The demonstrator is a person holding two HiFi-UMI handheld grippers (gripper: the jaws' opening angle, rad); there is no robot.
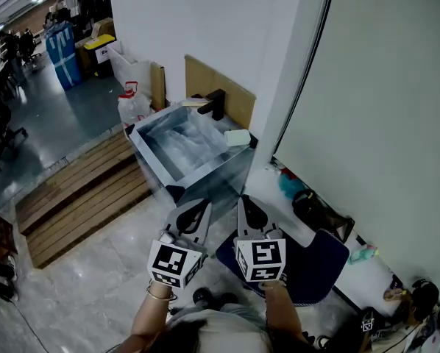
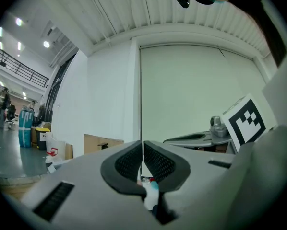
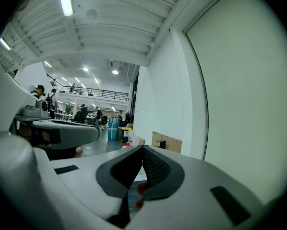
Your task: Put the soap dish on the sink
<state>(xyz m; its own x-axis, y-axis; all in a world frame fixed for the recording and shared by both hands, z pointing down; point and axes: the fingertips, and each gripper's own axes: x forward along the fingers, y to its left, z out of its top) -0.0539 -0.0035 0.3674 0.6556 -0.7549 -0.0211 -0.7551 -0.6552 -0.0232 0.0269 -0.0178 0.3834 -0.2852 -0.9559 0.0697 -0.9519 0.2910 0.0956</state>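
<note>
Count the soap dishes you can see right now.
1. A pale soap dish sits on the right corner of the sink rim, near the black faucet. Another could be hidden low inside the basin, which the head view shows only partly.

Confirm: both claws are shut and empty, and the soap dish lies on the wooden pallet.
Wrong place: the head view shows the soap dish on the sink corner rim, not the pallet. The left claw and right claw are shut and empty.
</note>
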